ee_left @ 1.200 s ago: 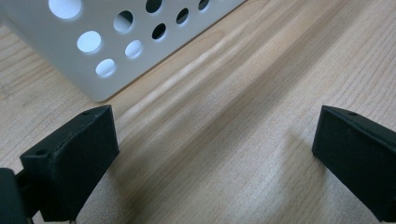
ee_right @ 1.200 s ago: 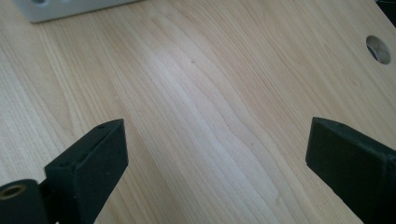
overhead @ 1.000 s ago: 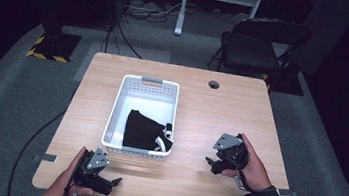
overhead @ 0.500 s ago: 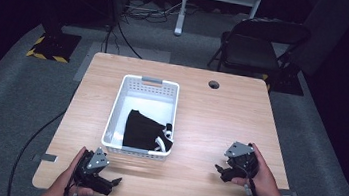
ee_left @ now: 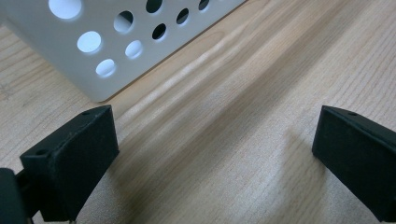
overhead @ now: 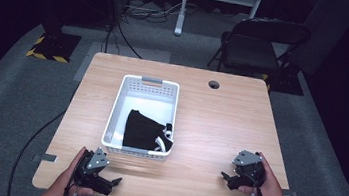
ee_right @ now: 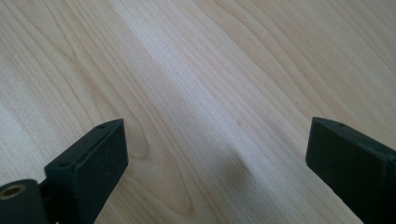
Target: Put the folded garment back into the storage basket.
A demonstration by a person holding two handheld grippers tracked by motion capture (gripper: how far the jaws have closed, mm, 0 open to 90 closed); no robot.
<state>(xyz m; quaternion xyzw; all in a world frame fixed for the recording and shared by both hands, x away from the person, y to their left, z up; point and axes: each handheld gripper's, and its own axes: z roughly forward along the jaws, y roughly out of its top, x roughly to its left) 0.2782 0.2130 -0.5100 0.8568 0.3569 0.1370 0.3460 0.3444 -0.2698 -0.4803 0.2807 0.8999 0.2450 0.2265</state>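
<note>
Basket (overhead: pixel 117 106) mid-frame holds what looks like black cloth (overhead: pixel 142 130); left gripper (overhead: pixel 111 182) and right gripper (overhead: pixel 225 177), both wide and empty, should approach its rim squarely.

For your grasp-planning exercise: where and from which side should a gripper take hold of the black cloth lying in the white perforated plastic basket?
Grip the black cloth at its bunched, white-trimmed edge by the white perforated plastic basket's near right corner, coming from above: the walls block sideways approaches, and the raised folds probably suit a pinch.

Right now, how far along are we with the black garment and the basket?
Looks done: the black garment lies inside the white basket. In hand: nothing; left claw and right claw are open, low over the table. Left: nothing visible on the table to load.
</note>
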